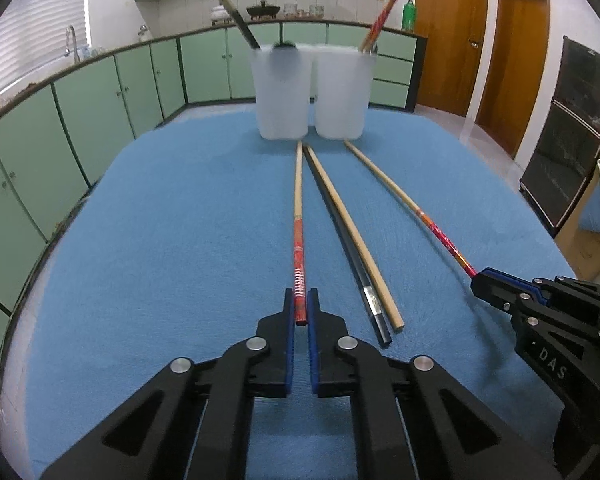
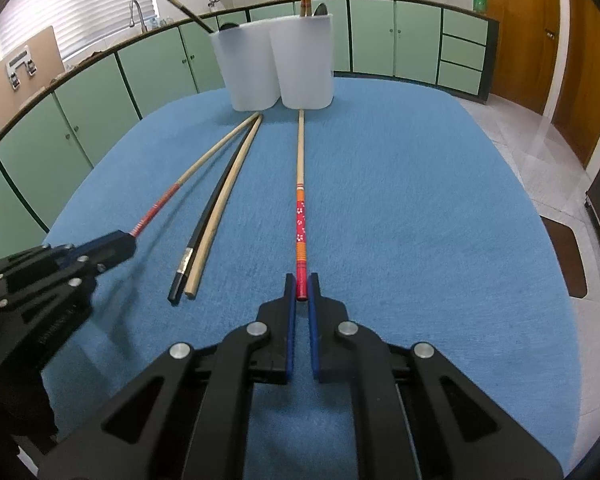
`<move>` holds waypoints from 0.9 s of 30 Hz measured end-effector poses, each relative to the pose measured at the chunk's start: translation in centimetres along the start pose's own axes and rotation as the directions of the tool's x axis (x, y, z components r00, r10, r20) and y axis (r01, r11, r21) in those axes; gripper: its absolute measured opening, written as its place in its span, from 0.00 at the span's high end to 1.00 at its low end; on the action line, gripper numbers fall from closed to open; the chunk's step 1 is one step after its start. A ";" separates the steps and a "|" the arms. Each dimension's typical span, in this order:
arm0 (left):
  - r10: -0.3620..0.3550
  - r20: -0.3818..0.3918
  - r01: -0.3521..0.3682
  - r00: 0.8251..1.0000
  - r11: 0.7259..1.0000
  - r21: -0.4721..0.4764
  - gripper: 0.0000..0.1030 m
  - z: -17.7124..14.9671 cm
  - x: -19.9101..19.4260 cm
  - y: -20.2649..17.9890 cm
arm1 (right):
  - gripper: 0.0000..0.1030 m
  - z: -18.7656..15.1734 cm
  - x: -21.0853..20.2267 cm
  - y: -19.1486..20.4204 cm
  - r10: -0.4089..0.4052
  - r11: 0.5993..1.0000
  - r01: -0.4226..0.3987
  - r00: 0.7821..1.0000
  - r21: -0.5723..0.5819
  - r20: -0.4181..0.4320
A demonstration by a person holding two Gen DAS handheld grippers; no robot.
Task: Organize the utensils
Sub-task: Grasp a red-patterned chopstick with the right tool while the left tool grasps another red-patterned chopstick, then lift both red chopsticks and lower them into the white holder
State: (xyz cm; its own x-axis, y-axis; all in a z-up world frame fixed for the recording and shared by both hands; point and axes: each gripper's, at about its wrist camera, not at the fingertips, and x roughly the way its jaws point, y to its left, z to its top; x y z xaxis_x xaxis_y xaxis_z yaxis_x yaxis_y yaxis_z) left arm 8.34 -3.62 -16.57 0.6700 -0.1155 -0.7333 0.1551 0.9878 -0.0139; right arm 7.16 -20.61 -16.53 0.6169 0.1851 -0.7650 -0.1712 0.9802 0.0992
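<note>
On the blue cloth (image 1: 180, 240), two white cups (image 1: 282, 94) hold upright chopsticks, while the left gripper (image 1: 301, 310) and "DAS"-marked right gripper (image 2: 301, 288) each clasp a red-handled chopstick (image 1: 299, 248) lying flat.

White letters reading "DAS" are showing on the black body of the right gripper (image 1: 485, 285); no other text is proving legible
</note>
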 end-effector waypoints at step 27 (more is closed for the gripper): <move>-0.059 0.298 0.045 0.953 0.998 0.054 0.94 8.6 -9.9 0.8 | 0.95 9.0 -9.7 0.7 0.045 0.998 -0.037 0.978 -0.043 0.205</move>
State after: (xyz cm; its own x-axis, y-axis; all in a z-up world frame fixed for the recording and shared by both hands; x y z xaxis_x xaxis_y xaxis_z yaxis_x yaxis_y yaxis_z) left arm 8.02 -2.61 -3.46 0.8453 -0.1993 -0.4957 0.2239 0.9746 -0.0100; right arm 7.95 -21.05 -3.37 0.7529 0.2397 -0.6129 -0.2266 0.9688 0.1005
